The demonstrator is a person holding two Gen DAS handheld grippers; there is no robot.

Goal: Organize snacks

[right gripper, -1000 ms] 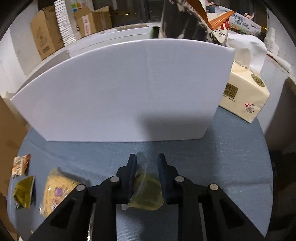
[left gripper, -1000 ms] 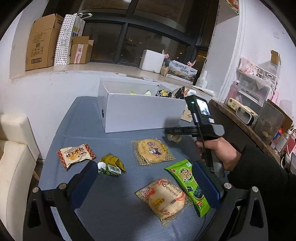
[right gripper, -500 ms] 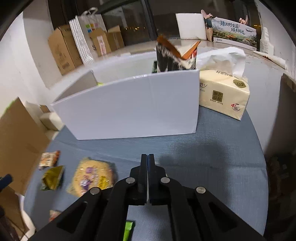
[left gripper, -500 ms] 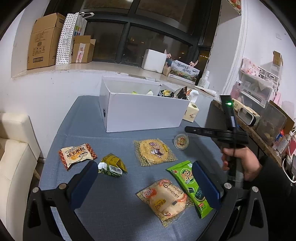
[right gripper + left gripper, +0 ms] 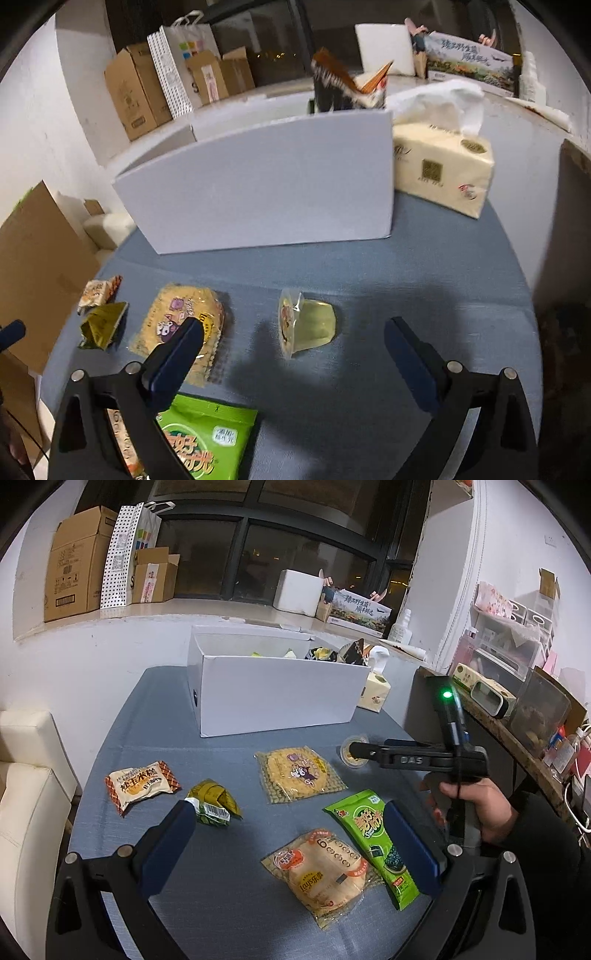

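A: Right tongs (image 5: 291, 347) spread wide, empty, hovering over the bench (image 5: 424, 280). Left tongs (image 5: 288, 834) also spread, holding nothing.

B: Target?

A: Jelly cup (image 5: 306, 326), tipped on its side just ahead of the right tongs, between the fingers' line. Its lid faces left, its axis runs across the view. Right hand is nearer, I judge.

B: Destination?

A: White box (image 5: 266, 184), beyond the cup.

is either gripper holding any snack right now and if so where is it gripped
Nothing is held. The right gripper is open above the jelly cup, which lies on its side on the table. The left gripper is open too.
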